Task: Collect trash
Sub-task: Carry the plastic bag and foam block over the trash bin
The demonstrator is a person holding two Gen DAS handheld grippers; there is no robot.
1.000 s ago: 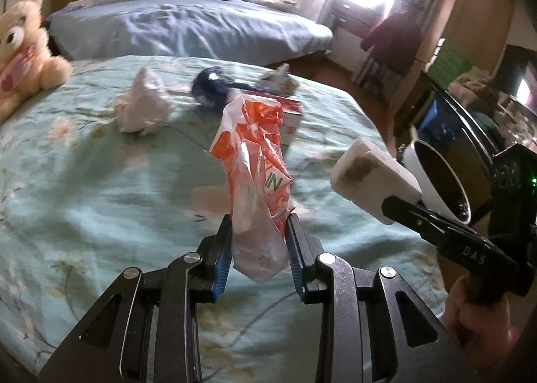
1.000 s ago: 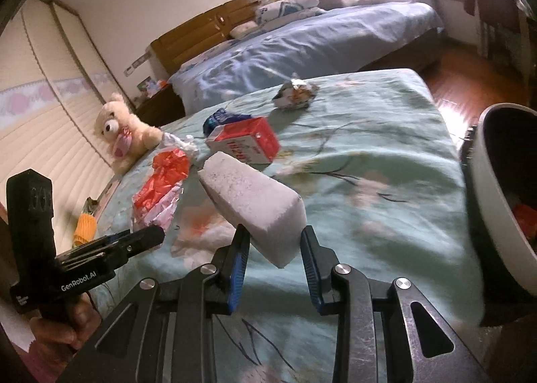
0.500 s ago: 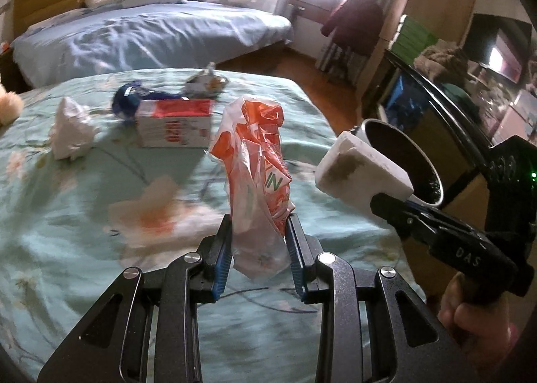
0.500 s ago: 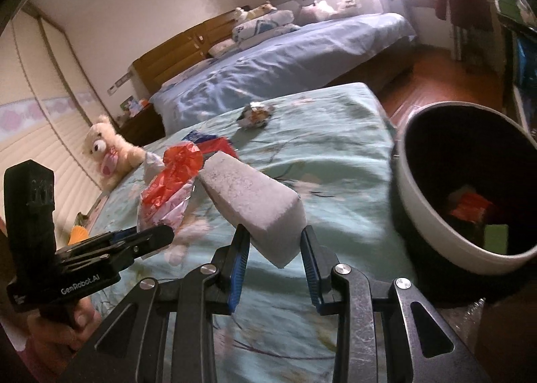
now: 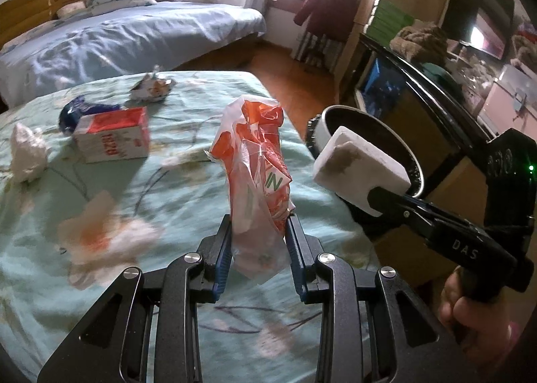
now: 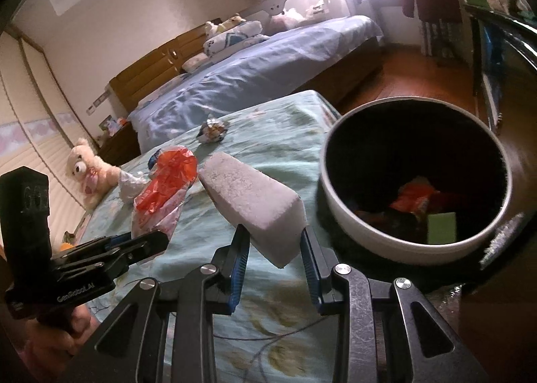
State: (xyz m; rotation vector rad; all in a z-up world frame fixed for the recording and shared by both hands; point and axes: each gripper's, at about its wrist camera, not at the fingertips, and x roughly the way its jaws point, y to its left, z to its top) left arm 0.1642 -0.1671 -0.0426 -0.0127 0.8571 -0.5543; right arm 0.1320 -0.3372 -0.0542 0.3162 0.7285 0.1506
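My left gripper is shut on an orange and clear plastic bag, held upright above the green floral bedspread. My right gripper is shut on a white foam block; it also shows in the left wrist view. The white trash bin with a dark inside stands just right of the block, beside the bed, with orange and green trash in it. The bag also shows in the right wrist view.
On the bedspread lie a red and white carton, a blue wrapper, a crumpled white tissue, a foil wrapper and a stained tissue. A teddy bear sits at the far left. A second bed stands behind.
Both grippers have swung right towards the bin with their loads. The bin now fills much more of the right wrist view.
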